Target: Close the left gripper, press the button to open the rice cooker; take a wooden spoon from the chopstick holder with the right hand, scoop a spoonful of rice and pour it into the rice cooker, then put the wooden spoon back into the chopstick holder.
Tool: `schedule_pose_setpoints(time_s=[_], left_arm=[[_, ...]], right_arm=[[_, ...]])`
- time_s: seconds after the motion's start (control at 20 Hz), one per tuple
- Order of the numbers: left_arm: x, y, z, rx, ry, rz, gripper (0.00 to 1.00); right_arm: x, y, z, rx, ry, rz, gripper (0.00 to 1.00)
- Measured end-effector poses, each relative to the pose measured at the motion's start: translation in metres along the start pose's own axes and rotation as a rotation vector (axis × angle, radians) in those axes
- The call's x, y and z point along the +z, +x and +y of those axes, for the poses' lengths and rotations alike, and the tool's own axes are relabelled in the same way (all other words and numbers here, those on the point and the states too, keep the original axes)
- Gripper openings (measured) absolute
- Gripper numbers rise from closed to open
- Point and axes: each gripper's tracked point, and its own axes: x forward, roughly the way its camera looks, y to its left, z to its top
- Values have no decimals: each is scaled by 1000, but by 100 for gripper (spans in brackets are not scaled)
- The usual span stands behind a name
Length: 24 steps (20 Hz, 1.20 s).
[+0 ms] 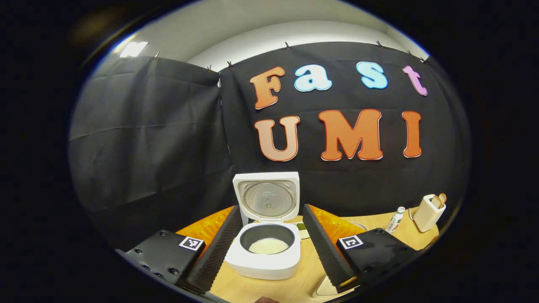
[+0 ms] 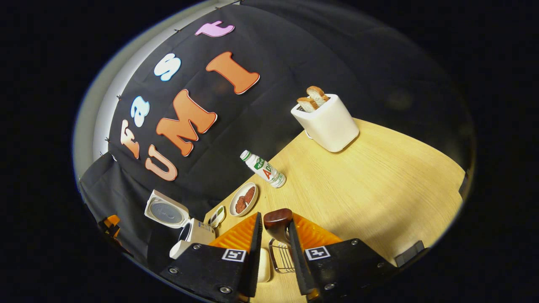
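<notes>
The white rice cooker [image 1: 263,256] stands on the table with its lid [image 1: 266,195] swung up and white rice in the inner pot [image 1: 268,246]. My left gripper [image 1: 271,208] is open, its fingers spread wide on either side of the cooker, touching nothing. In the right gripper view, my right gripper [image 2: 273,219] is shut on a dark wooden spoon [image 2: 278,222], bowl end up. Its handle points down into the wire chopstick holder [image 2: 281,257] just below the fingers. The open cooker [image 2: 187,229] also sits far left in that view.
A white toaster [image 2: 327,121] with bread slices stands at the back of the wooden table [image 2: 379,185]. A small bottle [image 2: 264,169] and a plate of brown food [image 2: 244,198] are between it and the cooker. A white container [image 2: 264,259] sits beside the holder.
</notes>
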Motion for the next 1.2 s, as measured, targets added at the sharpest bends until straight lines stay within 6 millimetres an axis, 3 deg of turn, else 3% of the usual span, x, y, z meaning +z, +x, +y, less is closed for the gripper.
schedule_pose_setpoints(time_s=[0.1,0.15,0.2,0.3,0.4,0.65,0.8,1.05,1.2], left_arm=[[7,9,0,-4,-2,0,98],[11,15,-1,-14,-11,3,98],[14,23,-1,-21,-21,6,98],[23,44,6,-34,-36,14,100],[32,68,12,-54,-48,33,100],[44,135,25,-112,-53,83,100],[50,177,31,-142,-43,95,100],[47,249,28,-190,-39,129,99],[30,291,25,-198,-64,169,99]], right_arm=[[3,-5,-3,0,-6,11,44],[6,-8,-4,-5,-15,9,41],[10,-12,-7,-20,-35,2,65],[22,-21,-8,-58,-83,-37,81],[39,-35,-4,-101,-130,-86,87],[84,-74,19,-198,-247,-230,93],[105,-96,50,-214,-294,-298,93],[119,-126,92,-239,-362,-381,94],[116,-136,106,-257,-404,-395,94]])
